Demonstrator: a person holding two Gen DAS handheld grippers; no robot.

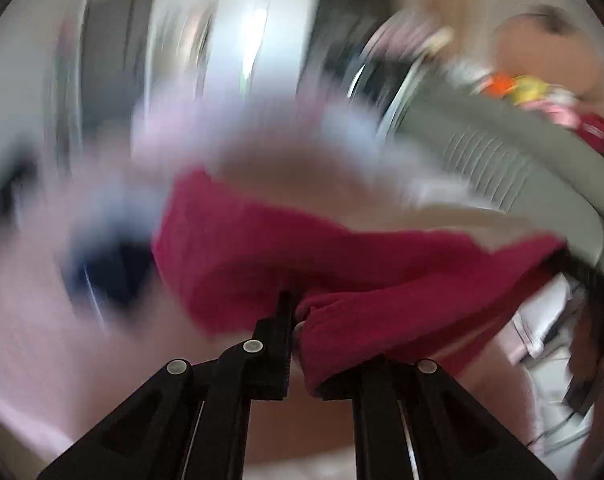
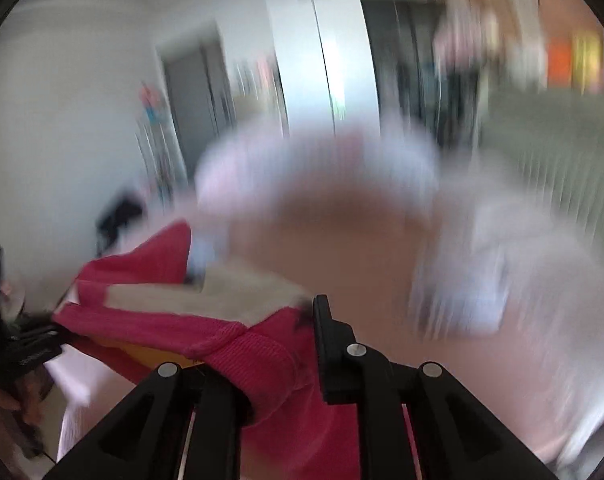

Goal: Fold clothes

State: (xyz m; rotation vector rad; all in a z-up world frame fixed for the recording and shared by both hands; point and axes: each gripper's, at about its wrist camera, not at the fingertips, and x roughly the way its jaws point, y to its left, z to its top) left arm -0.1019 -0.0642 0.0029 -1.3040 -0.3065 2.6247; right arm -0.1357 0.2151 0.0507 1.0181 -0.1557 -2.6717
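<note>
A pink-red knitted garment (image 1: pixel 342 264) hangs in the air between both grippers. My left gripper (image 1: pixel 297 332) is shut on one edge of it, and the cloth stretches away to the right. My right gripper (image 2: pixel 285 344) is shut on another edge of the same garment (image 2: pixel 149 320), which runs off to the left toward the other gripper (image 2: pixel 29 352), seen dark at the left edge. A beige part of the garment (image 2: pixel 205 300) shows near the right fingers. Both views are heavily motion-blurred.
Blurred pale pink and white cloth (image 1: pixel 81 280) lies below. A grey sofa (image 1: pixel 502 152) with colourful toys (image 1: pixel 530 88) is at the right. A white pillar (image 2: pixel 326 60) and walls stand behind.
</note>
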